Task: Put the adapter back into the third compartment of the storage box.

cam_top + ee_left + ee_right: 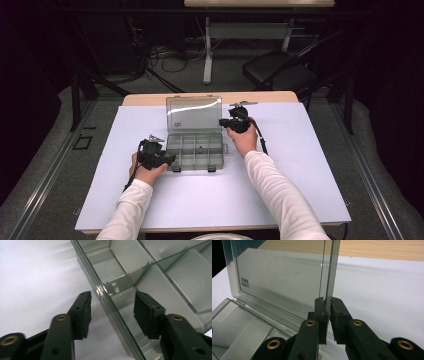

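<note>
Left hand-held gripper (167,160), lower-centre left of frame: jaws apart, straddling front-left wall of clear compartment box (196,150). Box at frame centre on white worktop (300,165). Right hand-held gripper (223,122), centre right: jaws clamped on edge of upright lid (194,114).

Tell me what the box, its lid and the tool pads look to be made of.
Compartment box: clear, slightly smoky hard plastic, glossy; dividers show through the walls, edges glint. Lid: same transparent plastic, thin and rigid, with moulded lettering. Pads on the left tool: matte black, probably rubber or foam; rough, crumbly edges.
</note>
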Tool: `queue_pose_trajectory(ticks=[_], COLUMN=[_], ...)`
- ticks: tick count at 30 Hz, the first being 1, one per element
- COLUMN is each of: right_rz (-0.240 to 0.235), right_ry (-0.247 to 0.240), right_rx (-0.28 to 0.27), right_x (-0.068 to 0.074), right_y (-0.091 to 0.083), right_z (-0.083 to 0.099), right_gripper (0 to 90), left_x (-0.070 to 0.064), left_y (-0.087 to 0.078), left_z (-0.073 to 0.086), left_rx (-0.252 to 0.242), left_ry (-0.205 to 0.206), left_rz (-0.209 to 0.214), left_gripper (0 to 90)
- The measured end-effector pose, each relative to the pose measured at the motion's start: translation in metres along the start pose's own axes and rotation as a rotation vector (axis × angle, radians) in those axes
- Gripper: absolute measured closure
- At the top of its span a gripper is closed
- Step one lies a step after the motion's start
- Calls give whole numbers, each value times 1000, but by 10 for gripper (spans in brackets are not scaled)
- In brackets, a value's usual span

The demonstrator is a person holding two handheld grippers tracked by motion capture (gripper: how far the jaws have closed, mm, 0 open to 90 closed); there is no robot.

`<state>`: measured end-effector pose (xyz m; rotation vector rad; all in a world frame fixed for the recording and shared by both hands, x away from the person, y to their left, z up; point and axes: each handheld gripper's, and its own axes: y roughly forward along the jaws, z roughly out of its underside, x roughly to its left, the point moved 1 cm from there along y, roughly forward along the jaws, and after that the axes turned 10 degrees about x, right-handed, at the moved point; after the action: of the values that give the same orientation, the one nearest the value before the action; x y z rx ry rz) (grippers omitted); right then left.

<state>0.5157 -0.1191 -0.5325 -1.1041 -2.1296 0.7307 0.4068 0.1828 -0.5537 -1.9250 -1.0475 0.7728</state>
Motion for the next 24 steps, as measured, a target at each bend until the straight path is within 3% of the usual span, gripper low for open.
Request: queue_pose_trajectory(ticks=[6, 8, 10, 16, 20, 24], right_rz=[-4, -7, -5, 1, 3, 4], right_ry=[-3, -3, -6, -14, -12, -17], right_rx=[-16, -24, -30, -37, -34, -41], right_x=[0, 0, 0, 1, 1, 2], right_y=[0, 0, 0, -1, -2, -2], right_z=[2, 2, 3, 4, 5, 5], right_gripper=[841, 841, 841, 843, 843, 843], left_x=[6, 7, 8, 13, 14, 18], left_y=[-9, -13, -15, -20, -24, -28], left_z=[-4, -5, -6, -14, -21, -32], left_rx=[-36, -53, -94, -126, -187, -165], left_ry=[-21, -8, 6, -10, 3, -33], left_rz=[15, 35, 18, 43, 13, 56], left_gripper=[405, 407, 404, 381, 348, 332])
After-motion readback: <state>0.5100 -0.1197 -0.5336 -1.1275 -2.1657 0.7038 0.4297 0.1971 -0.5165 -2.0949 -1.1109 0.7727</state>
